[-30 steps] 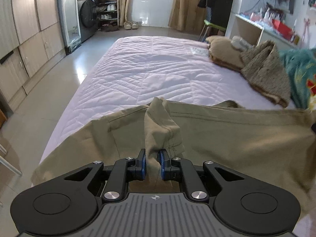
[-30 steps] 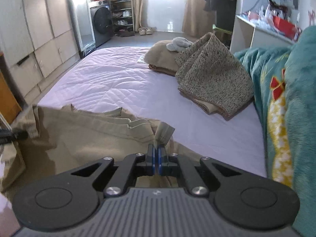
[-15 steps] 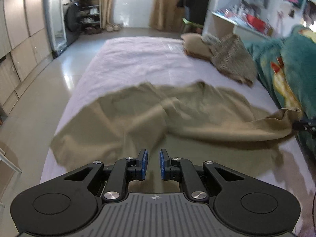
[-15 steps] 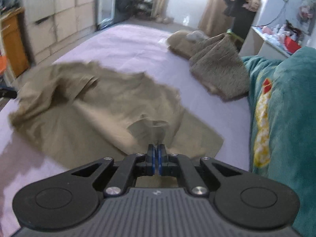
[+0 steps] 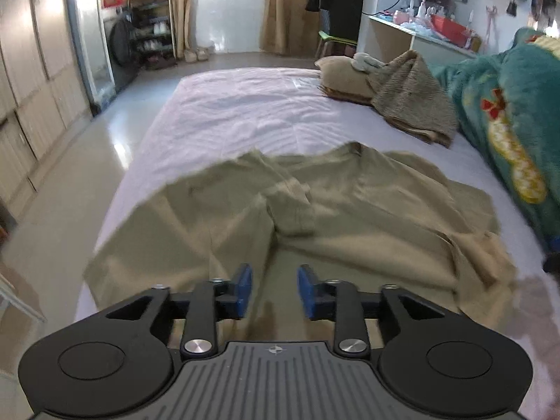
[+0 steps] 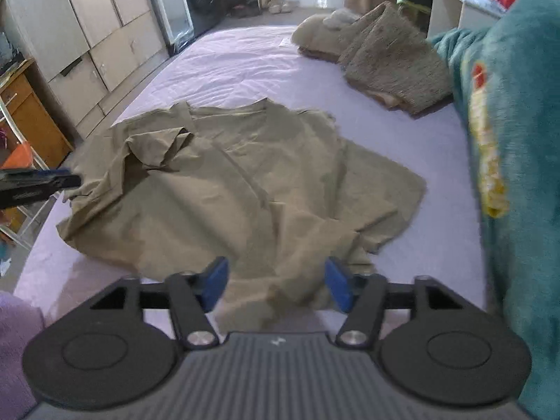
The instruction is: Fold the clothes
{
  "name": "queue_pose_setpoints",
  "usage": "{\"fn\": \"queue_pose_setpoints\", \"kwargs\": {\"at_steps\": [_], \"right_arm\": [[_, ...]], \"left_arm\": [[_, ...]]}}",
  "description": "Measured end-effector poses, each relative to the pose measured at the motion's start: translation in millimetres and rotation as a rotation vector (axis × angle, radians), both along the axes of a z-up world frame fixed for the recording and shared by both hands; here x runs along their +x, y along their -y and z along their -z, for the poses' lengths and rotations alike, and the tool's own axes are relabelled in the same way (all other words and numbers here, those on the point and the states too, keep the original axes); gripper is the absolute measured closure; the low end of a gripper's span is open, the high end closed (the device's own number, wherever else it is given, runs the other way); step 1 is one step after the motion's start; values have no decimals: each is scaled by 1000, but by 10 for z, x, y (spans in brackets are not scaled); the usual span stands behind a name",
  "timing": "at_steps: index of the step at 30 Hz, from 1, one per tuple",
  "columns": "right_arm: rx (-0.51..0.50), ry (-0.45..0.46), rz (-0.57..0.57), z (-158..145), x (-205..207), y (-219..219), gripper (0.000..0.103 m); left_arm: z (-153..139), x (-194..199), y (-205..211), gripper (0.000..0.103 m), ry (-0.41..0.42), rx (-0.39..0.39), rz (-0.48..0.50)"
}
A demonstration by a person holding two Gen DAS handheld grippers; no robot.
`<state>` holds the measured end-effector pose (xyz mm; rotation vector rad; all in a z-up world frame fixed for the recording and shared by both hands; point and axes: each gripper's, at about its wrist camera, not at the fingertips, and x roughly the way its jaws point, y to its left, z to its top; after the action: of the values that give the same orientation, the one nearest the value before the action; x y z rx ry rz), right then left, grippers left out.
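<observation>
An olive-khaki garment [image 5: 315,217] lies spread and rumpled on the near half of the pale lilac bed [image 5: 245,112]. It also fills the middle of the right wrist view [image 6: 238,182]. My left gripper [image 5: 274,292] is open and empty, just above the garment's near edge. My right gripper [image 6: 276,285] is open and empty, over the garment's near right corner. The left gripper's fingers [image 6: 38,183] show at the left edge of the right wrist view, beside the garment's left side.
A folded brown knit and a tan pile [image 5: 406,94] lie at the bed's far right. A teal blanket [image 5: 507,122] rises along the right side. Wardrobes [image 6: 87,35] and floor lie to the left; a desk [image 5: 420,31] stands far right.
Both grippers have let go of the garment and opened. The garment dropped from being held up and now lies spread on the bed. Both grippers pulled back toward its near edge.
</observation>
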<state>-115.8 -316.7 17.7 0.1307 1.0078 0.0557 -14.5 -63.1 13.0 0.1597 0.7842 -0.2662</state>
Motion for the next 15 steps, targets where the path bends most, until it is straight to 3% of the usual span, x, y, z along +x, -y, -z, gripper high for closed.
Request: {"fn": "queue_pose_setpoints", "kwargs": {"at_steps": [5,7,9,12,15], "right_arm": [[-88,-38,-93,511,353,-492,35],[-140,-77,-109,747,453,-607,34],[-185,-123,-111,989,527,-682,34],[-140,-132,-69,1145,495,-584,34],[-76,-98,-41,1130,417,-451,43]], "left_arm": [[178,505,263,47,40,86,-68],[277,663,384,43,66,170,-73],[466,828,507,40,22,245,-50],[816,957,587,39,-98,301,-17],[895,883,568,40,-34,272,-29]]}}
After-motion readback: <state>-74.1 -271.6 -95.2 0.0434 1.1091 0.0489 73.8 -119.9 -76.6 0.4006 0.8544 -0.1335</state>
